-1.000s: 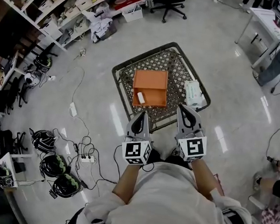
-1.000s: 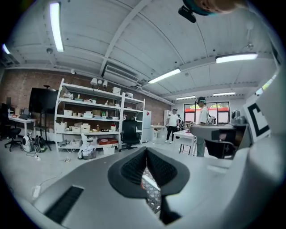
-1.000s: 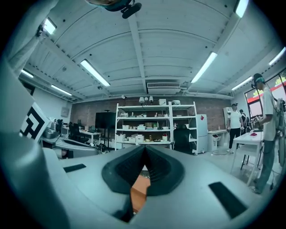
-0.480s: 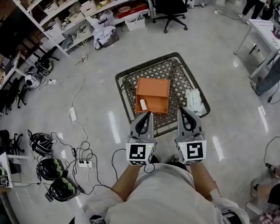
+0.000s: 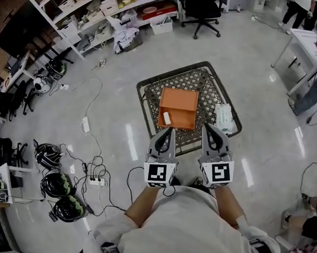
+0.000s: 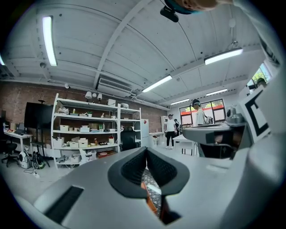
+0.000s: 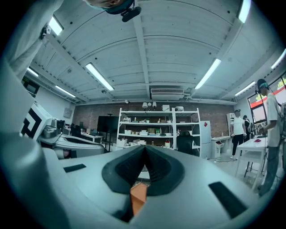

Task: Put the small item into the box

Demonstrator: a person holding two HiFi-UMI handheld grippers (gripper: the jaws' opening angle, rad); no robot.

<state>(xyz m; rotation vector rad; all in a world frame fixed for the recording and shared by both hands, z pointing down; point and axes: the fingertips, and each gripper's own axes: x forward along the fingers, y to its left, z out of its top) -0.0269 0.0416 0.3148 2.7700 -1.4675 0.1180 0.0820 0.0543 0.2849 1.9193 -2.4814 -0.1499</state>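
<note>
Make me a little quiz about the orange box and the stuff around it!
1. True or false: the orange box sits on the mesh table.
2. In the head view, what lies on the table to the right of the box? A: a white packet. B: a helmet. C: a chair.
3. Fill in: the left gripper and the right gripper both have their fingers ____.
Key: 1 true; 2 A; 3 shut.

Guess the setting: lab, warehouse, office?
Probably a lab or workshop: open shelving stacked with boxes, a rolling office chair, and cables with a power strip across the floor.
</note>
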